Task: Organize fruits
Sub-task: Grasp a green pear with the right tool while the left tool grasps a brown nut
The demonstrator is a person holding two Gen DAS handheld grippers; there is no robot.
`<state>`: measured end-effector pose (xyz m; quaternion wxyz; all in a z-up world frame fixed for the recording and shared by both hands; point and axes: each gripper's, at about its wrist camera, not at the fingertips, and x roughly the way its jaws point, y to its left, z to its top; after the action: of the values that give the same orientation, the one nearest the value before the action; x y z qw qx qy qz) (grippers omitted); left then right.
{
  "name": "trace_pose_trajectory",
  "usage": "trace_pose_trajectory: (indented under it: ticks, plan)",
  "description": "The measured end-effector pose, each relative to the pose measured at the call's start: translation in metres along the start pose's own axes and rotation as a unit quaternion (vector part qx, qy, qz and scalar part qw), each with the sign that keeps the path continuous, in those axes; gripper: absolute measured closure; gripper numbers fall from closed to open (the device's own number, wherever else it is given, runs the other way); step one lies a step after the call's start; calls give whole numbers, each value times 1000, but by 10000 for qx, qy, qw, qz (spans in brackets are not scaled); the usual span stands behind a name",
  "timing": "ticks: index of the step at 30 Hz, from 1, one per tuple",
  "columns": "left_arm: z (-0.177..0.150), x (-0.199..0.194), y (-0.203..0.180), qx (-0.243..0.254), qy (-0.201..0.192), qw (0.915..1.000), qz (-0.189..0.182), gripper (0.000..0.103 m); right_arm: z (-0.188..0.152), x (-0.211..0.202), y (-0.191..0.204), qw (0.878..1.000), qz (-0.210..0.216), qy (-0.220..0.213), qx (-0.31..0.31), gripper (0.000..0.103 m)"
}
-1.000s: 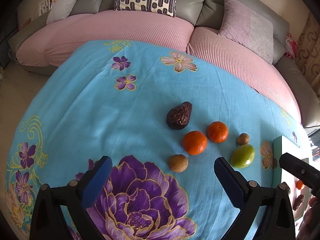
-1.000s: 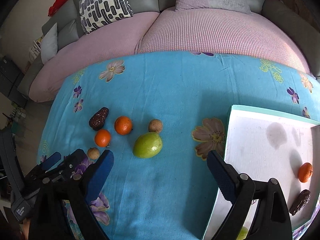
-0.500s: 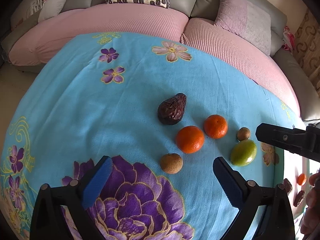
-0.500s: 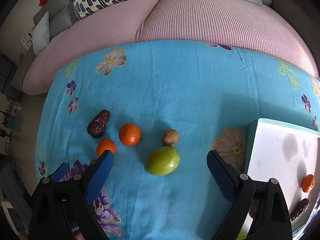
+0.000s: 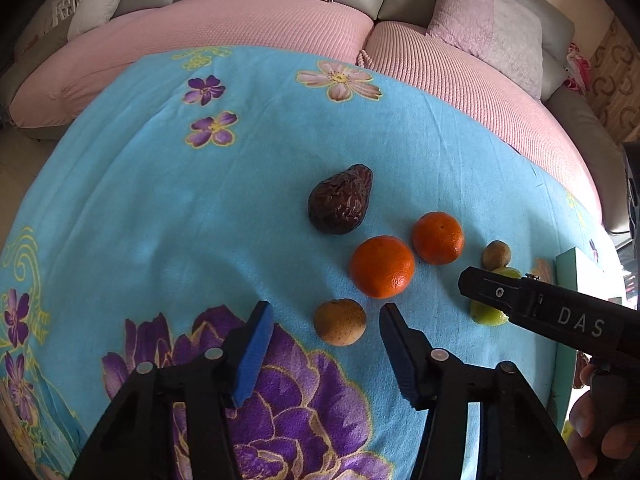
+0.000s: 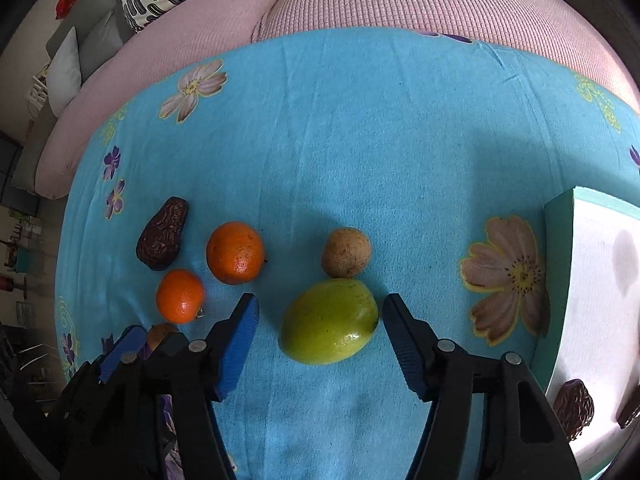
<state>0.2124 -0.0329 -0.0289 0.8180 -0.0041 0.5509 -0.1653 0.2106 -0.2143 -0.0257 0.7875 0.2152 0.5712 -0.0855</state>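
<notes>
6 loose fruits sit on the blue floral cloth [image 6: 360, 128]: 1 dark wrinkled date [image 5: 341, 199], 2 oranges, 2 small brown round fruits, 1 green fruit [image 6: 329, 321].

Left gripper [image 5: 326, 324]: jaws apart, low over the cloth, blue pads either side of the near brown fruit [image 5: 340, 322]. The fruit lies between the fingertips, closer to the right pad; cannot tell if either pad touches it. Nothing clamped.

Right gripper [image 6: 320, 312]: jaws apart, straddling the green fruit. Right pad looks just beside or touching its end, left pad clearly off it. Not clamped.

Layout in the left wrist view: date farthest back, near orange [image 5: 382, 266] in front of it, far orange [image 5: 438, 237] just to the right, nearly touching the near one. The second brown fruit [image 6: 346, 253] touches the green fruit's far side.

The white tray with teal rim [image 6: 558, 280] is at the right edge of the cloth, apart from the loose group. 1 date [image 6: 573, 407] is visible inside it near the front; another dark item is cut off at the frame edge.

A hand [image 5: 600, 420] holds the right gripper's handle, bottom right of the left wrist view. Pink sofa [image 5: 256, 20] with cushions behind the cloth.
</notes>
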Motion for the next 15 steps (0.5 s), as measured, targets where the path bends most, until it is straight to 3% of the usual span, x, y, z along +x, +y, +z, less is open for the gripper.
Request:
trace_pose_trajectory:
  ticks: [2, 6, 15]
  plan:
    - [1, 0, 2, -58, -15, 9999, -82, 60, 0, -2, 1, 10000, -25, -31, -28, 54]
    - [0, -2, 3, -120, -30, 9996, -250, 74, -1, -4, -1, 10000, -16, -77, -25, 55]
    - [1, -18, 8, -288, -200, 9977, -575, 74, -17, -26, 1, 9989, -57, -412, -202, 55]
